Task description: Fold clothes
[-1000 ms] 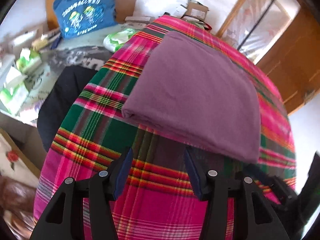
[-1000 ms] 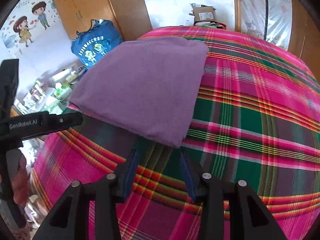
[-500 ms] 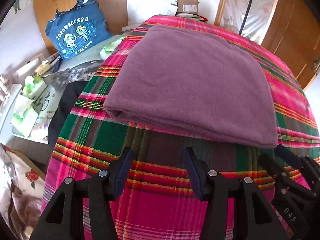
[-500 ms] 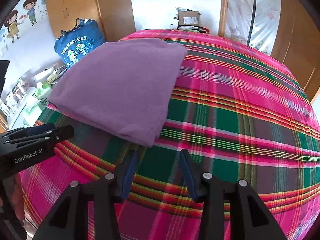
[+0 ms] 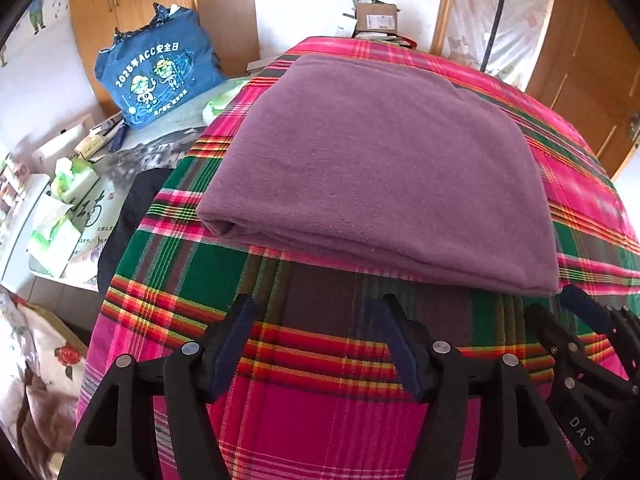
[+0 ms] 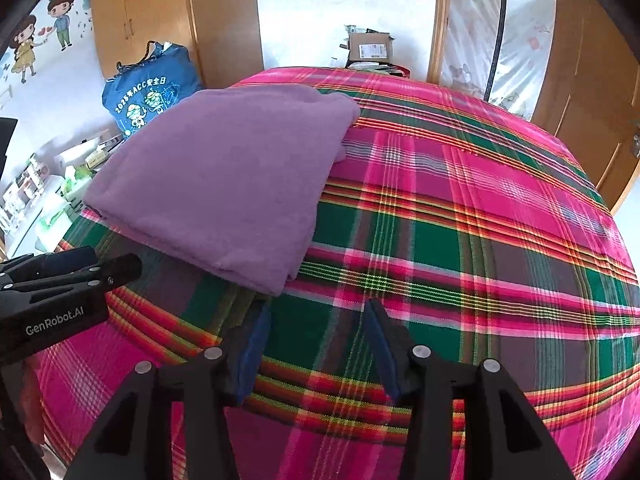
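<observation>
**Both claws empty, jaws spreading, short of the folded garment**

Left gripper [image 5: 316,320]: jaws are opening, nothing between the pads, only plaid cloth visible through the gap. It points down at the bed, just short of the near folded edge of the purple garment [image 5: 380,176]. No contact with the fabric visible.

Right gripper [image 6: 316,320]: jaws also opening, also empty. Its tips sit just beside the garment's near right corner, apart from it. In the left wrist view that gripper shows at the lower right, close to the same corner.

Garment: lies flat on the plaid bedspread [image 6: 460,240], towards its left side, already folded into a thick rectangle with a rounded doubled edge at the near left. Judged: one more fold, or a lift of the stack, is the step in hand.

Beyond the bed's left edge: a blue bag [image 5: 160,72] against the wardrobe, a cluttered low surface with green packets, a cardboard box [image 6: 370,48] at the far end.

Risks, judged:
- The layers are stacked, so a shallow pinch at the edge could catch only the top ply and peel the fold open.
- Pads driven too low may nip the bedspread along with the garment and drag it.
- Uneven lift between the two claws would skew the rectangle.
- The garment sits near the bed's left edge, so a sideways pull could slide it off.
</observation>
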Tool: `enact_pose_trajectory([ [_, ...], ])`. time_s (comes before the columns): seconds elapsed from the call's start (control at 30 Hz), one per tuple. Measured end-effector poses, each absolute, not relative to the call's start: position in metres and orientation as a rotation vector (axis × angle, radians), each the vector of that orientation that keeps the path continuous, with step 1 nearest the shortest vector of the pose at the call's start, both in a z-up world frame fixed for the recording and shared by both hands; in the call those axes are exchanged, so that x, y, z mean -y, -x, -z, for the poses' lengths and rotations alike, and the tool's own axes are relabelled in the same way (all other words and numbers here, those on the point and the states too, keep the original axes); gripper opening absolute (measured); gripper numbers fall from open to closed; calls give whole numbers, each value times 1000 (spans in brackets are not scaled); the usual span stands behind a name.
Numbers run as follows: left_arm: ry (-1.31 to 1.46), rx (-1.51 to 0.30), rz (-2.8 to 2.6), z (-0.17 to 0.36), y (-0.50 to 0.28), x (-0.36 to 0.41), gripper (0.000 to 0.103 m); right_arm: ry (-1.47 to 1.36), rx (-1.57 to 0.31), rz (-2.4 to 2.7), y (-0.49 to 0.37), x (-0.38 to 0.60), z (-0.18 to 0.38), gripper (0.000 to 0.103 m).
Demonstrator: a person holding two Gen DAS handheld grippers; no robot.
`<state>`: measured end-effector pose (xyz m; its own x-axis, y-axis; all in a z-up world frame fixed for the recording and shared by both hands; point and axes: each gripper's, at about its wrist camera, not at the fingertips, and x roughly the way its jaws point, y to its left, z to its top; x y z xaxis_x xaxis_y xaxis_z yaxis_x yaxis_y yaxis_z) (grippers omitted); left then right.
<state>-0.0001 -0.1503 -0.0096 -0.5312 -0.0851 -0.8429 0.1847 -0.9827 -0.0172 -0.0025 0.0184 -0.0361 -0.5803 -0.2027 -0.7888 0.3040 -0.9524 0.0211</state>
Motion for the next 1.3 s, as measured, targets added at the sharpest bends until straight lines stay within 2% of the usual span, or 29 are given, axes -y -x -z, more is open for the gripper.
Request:
enact_pose_trajectory([
  [0.2,-1429,-158,2618,9,-1,149,68,-1241,-167,2565,2,-19,37,54],
  [0.33,-1429,-143,2637,11,-2,145,74,-1235,-168,2573,3,-18,38,59],
  [1.3,-1372,-145,2659,11,-6,145,77,-1236,-169,2570,3,-18,38,62],
])
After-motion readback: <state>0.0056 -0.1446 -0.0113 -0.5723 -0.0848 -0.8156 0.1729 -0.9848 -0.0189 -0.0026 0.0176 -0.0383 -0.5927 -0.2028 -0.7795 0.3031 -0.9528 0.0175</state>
